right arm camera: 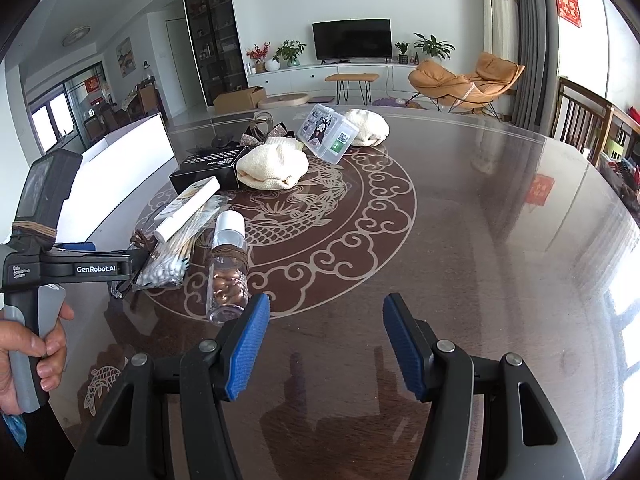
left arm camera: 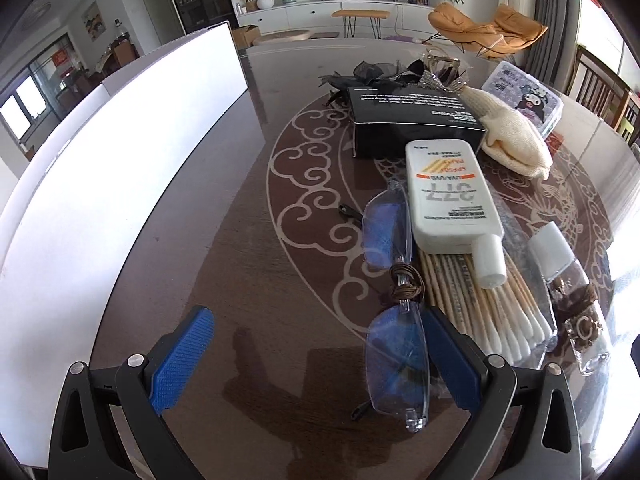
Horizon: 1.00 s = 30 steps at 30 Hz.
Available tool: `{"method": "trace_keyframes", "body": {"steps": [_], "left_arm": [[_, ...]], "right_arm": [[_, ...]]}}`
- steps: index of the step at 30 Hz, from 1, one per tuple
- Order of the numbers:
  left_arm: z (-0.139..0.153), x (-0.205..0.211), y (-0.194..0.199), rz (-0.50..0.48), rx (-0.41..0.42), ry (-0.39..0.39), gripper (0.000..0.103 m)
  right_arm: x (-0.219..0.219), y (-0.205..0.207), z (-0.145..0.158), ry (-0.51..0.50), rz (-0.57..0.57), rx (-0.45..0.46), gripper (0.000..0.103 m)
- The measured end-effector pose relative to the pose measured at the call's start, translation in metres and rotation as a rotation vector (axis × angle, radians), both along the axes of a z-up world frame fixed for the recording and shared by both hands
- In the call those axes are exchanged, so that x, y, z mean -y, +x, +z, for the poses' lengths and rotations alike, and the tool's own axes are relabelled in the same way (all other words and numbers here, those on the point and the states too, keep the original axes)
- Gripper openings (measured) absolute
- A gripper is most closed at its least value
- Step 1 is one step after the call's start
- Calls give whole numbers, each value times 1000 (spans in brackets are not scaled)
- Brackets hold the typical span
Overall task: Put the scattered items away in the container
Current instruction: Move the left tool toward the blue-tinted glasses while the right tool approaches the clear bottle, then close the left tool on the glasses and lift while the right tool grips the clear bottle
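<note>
Reaching over the tabletop (left arm camera: 248,320), the left tongs (left arm camera: 316,354) stand spread wide and pinch nothing; the folded glasses (left arm camera: 394,312) lie just inside their right-hand finger, with the near lens beside that blue pad, though I cannot tell whether they touch. The glasses' long axis runs away from the tongs, roughly along the line they point, so I judge a grasp would close across the narrow width. The white container (left arm camera: 132,160) sits to the left of the scattered items. The right tongs (right arm camera: 326,344) hover spread and empty over bare tabletop, farther from the glasses, beside a small clear bottle (right arm camera: 227,268). Readable writing: the white lotion bottle (left arm camera: 450,196) shows "377" upside down; the left tool's body (right arm camera: 80,268) reads "GenRobot.AI".
</note>
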<state>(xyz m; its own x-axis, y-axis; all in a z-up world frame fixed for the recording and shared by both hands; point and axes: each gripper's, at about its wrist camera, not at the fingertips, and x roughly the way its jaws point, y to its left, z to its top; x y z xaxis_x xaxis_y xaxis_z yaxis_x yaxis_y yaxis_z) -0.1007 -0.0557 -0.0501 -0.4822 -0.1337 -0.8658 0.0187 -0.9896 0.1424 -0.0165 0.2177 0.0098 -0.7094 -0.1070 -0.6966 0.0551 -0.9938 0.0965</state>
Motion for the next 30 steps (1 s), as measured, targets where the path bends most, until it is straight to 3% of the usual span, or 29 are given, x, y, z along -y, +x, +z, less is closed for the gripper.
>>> {"method": "trace_keyframes", "body": {"steps": [6,13,15,18,22,26,27,28,29,30], "left_arm": [[1,28,-1,37,23,-1,103],[-5,13,-28,-186,102,87,103],[-8,13,-38,-212,134,131,103],[-8,11,-44,-261,142,128,103],[-10,15,-40,-318,87,133,103],[-9,16,-42,-308,90,132,103],[-7,17,-40,-300,68,135,86],[-3,18,-38,-298,41,143,59],[0,19,-36,-295,27,153,46],[2,22,-35,-289,27,180,25]], "right_arm": [[-3,0,7,-27,2,-7,60],[-3,1,7,-18,1,-8,60],[-4,0,5,-19,-3,-4,60],[-5,0,6,-27,-3,-10,60],[-7,2,11,-38,5,-26,60],[-8,4,13,-44,20,-37,60],[-8,5,13,-46,22,-37,60],[-9,4,13,-50,23,-36,60],[-10,4,13,-56,25,-35,60],[-11,3,12,-64,29,-34,60]]}}
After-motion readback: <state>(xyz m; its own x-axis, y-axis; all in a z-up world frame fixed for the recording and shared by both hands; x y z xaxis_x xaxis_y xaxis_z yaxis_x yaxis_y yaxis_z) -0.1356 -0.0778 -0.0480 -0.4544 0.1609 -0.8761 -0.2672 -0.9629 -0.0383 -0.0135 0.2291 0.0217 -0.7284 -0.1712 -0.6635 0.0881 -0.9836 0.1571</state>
